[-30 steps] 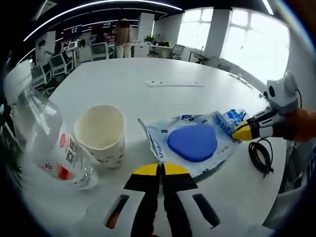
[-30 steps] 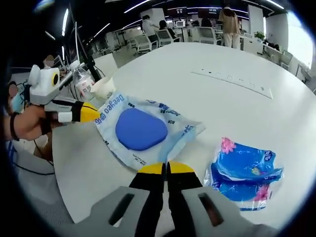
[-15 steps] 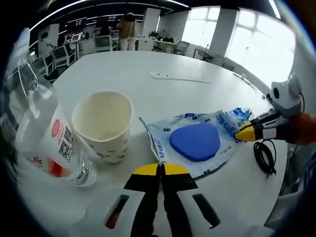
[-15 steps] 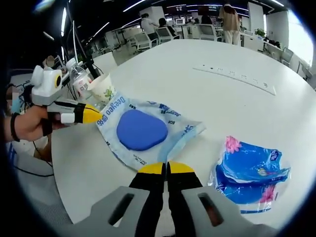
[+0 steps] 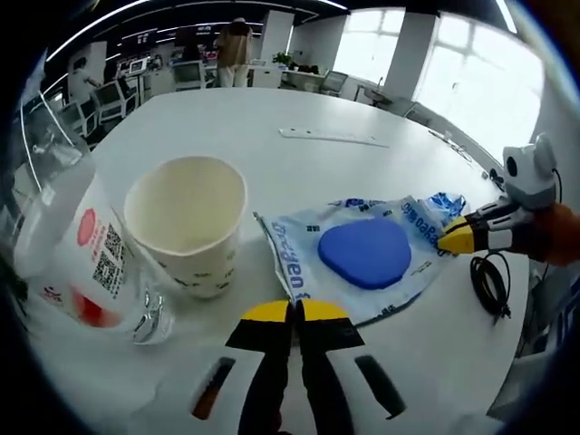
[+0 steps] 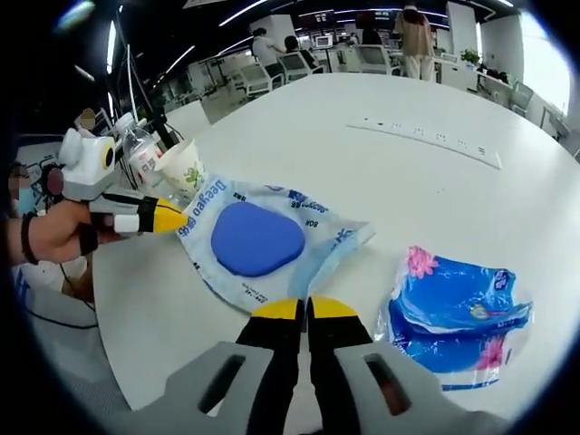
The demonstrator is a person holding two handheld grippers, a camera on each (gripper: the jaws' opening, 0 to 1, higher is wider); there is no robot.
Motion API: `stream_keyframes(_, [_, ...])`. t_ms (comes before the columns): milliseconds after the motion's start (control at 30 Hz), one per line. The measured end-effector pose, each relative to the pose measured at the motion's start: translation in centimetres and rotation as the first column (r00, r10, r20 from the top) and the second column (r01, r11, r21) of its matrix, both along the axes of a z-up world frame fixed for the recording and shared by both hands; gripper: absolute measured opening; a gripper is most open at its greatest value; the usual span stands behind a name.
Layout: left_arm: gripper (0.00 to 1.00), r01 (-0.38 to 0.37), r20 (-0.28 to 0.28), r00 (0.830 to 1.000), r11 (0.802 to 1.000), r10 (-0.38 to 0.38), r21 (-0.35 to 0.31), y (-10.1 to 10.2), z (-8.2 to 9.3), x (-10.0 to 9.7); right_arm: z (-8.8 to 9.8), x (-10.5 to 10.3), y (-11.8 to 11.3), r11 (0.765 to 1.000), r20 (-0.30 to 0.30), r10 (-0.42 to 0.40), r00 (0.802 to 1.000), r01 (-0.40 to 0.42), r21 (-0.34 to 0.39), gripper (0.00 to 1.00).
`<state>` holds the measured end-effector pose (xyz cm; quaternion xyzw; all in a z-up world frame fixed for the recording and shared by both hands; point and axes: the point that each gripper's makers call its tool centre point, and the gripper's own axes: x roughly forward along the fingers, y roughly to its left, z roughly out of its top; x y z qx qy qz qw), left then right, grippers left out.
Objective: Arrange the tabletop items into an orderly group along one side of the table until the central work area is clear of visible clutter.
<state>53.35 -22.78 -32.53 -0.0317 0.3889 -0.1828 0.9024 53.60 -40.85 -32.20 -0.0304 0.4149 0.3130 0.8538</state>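
We are in the middle of tidying. We hold a flat see-through packet [image 5: 362,258] with a blue pad inside, one claw at each end. Our left claw [image 5: 292,311] is pinched shut on the near edge. Our right claw [image 6: 304,309] is pinched shut on the other edge.

The packet lies on the white table [image 5: 272,131], just beside a paper cup [image 5: 188,222] and a clear bottle [image 5: 77,263]. A blue tissue pack [image 6: 458,313] lies apart from it.

Next we think we should slide the packet close to the cup and let go. Both hands reach low over the table, facing each other.
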Motion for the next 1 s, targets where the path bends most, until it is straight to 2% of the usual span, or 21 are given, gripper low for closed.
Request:
stream_keyframes(333, [0.04,0.002,-0.002,1.000,1.000,-0.002,0.005,-0.1,0.3,-0.5,0.0,0.1,-0.2,0.999,-0.013,-0.030,0.999,0.031,0.026,0.02])
stream_keyframes(533, [0.09,0.008,-0.010,1.000,1.000,-0.008,0.023,0.1,0.3,-1.2,0.1,0.0,-0.2,0.999,-0.009,-0.027,1.000,0.027,0.018,0.03])
stream_keyframes(1000, [0.12,-0.004,-0.005,1.000,0.999,0.004,0.037,1.7,0.8,-2.0,0.7,0.0,-0.7,1.000,0.007,-0.029,1.000,0.029,0.000,0.06])
